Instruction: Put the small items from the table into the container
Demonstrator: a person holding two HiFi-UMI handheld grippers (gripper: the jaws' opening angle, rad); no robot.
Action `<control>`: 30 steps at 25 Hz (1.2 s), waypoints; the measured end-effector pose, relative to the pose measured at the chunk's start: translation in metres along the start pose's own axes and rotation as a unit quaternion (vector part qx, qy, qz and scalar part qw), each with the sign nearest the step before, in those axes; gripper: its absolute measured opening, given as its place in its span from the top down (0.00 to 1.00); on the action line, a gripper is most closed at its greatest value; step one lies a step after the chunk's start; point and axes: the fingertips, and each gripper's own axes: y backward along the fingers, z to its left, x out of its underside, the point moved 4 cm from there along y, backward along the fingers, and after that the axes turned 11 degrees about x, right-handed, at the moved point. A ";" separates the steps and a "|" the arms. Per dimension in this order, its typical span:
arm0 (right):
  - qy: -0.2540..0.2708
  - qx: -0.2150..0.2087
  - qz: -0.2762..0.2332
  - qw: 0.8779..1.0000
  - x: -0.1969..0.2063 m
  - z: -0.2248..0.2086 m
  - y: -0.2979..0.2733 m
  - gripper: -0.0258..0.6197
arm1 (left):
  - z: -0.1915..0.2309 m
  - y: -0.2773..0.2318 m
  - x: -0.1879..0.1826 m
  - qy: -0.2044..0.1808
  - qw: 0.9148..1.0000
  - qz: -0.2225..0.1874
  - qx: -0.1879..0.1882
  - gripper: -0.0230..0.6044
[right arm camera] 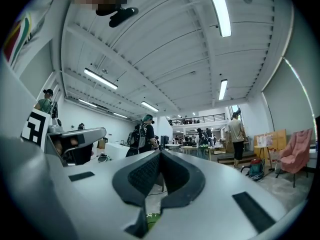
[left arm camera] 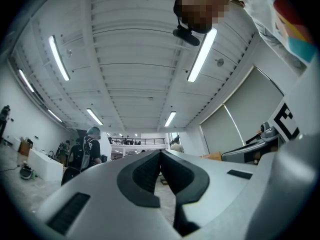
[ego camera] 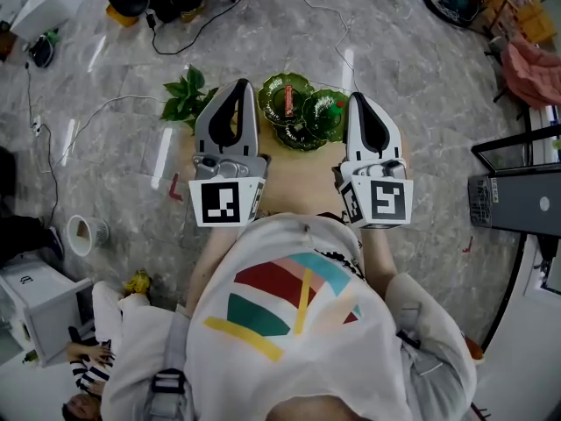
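The person's white shirt point(ego camera: 289, 323) fills the foreground, and just past it the left gripper point(ego camera: 241, 88) and right gripper point(ego camera: 358, 102) hang over the small counter point(ego camera: 298, 187). The green leaf-shaped dish point(ego camera: 305, 139), which serves as the container, sits at the counter's far edge between the two tips, with a red item point(ego camera: 287, 102) lying in it. The left fingers point(left arm camera: 142, 176) and the right fingers point(right arm camera: 145, 176) are each pressed together with nothing between them. No loose item shows on the bare wood, but the grippers and shirt hide much of it, so one could be missed. Both gripper views look out into the room rather than down. Lowering blind could nudge the dish off that far edge, near the leafy sprig point(ego camera: 184, 95) at the far left corner.
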 end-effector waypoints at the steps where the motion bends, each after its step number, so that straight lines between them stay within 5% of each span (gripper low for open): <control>1: 0.000 -0.001 0.000 1.000 0.000 0.000 0.000 0.94 | 0.000 0.000 0.000 0.000 1.000 0.000 0.000 0.95; 14: -0.035 -0.017 0.012 0.999 0.012 -0.004 0.006 0.94 | 0.005 0.013 0.015 0.023 1.000 0.015 -0.009 0.95; 15: -0.041 -0.015 0.013 0.999 0.014 -0.006 0.005 0.92 | 0.007 0.015 0.017 0.025 0.999 0.017 -0.011 0.95; 18: -0.054 0.006 0.012 0.998 0.023 -0.018 0.000 0.60 | 0.012 0.020 0.022 0.029 0.999 0.021 -0.019 0.95; 19: -0.052 0.013 0.016 0.998 0.028 -0.022 -0.003 0.58 | 0.014 0.022 0.023 0.030 0.999 0.023 -0.023 0.95; 24: -0.034 0.014 0.076 0.996 0.051 -0.036 -0.011 0.56 | 0.022 0.029 0.032 0.041 0.998 0.031 -0.034 0.95; 30: -0.053 0.045 0.087 0.994 0.061 -0.047 0.004 0.57 | 0.028 0.037 0.042 0.043 0.997 0.044 -0.040 0.95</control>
